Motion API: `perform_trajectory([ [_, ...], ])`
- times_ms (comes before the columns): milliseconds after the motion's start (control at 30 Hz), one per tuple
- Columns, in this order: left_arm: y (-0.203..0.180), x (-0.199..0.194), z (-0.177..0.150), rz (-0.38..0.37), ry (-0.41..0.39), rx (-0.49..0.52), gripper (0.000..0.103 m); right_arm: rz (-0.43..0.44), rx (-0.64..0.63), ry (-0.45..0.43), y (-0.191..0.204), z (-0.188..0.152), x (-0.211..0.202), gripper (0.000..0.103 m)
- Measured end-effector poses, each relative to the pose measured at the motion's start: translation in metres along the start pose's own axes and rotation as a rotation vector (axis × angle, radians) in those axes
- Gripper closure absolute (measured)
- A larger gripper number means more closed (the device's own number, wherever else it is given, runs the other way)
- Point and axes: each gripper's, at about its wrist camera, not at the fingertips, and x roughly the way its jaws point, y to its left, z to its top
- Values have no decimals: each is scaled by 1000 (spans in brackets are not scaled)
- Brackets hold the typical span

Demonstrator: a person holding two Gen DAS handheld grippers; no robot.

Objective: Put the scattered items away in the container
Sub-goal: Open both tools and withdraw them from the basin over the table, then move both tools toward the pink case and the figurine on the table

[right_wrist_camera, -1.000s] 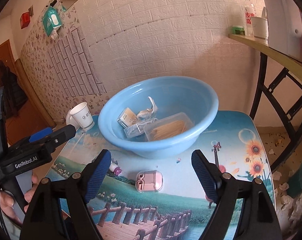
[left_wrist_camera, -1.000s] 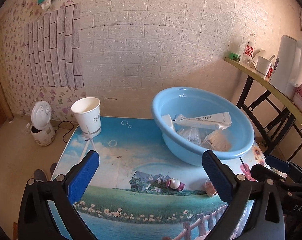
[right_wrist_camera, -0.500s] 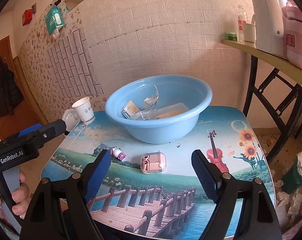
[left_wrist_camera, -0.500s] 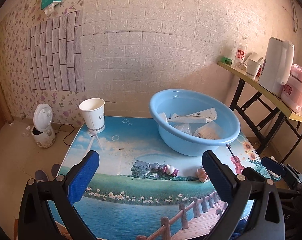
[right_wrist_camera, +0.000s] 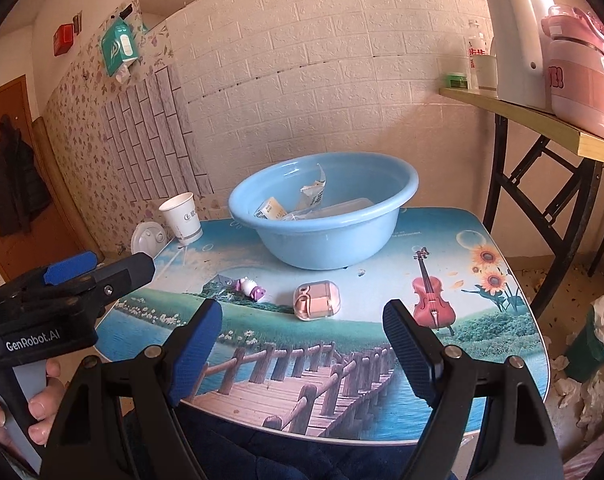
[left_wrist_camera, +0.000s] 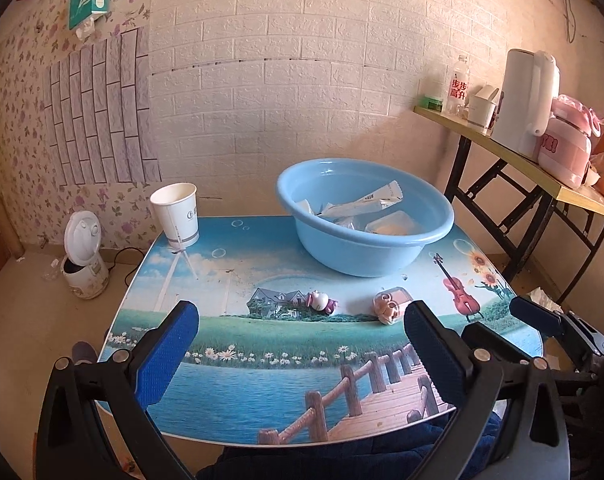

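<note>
A light blue basin (left_wrist_camera: 366, 236) (right_wrist_camera: 322, 220) stands at the far middle of the picture-printed table and holds several packets and a clear box. A small pink-and-white toy figure (left_wrist_camera: 322, 301) (right_wrist_camera: 251, 287) and a pink case in a clear shell (left_wrist_camera: 392, 305) (right_wrist_camera: 317, 301) lie on the table in front of the basin. My left gripper (left_wrist_camera: 302, 354) is open and empty, above the table's near edge. My right gripper (right_wrist_camera: 302, 344) is open and empty, also near the front edge, with the case ahead of it.
A white paper cup (left_wrist_camera: 175, 214) (right_wrist_camera: 181, 218) stands at the table's far left corner. A folding side table (left_wrist_camera: 542, 184) at the right carries a white kettle (left_wrist_camera: 526, 100), a pink jug and a bottle. A small white appliance (left_wrist_camera: 83, 260) sits on the floor left.
Both grippers have pulled back and up from the basin toward the table's near edge. The basin and the two loose items now look farther away. Both stay open.
</note>
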Motion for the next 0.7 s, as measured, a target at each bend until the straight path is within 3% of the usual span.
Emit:
perform_trajectory([
  [700, 23, 19, -18, 44, 56, -56, 0, -34, 4, 50, 0, -14, 11, 19],
])
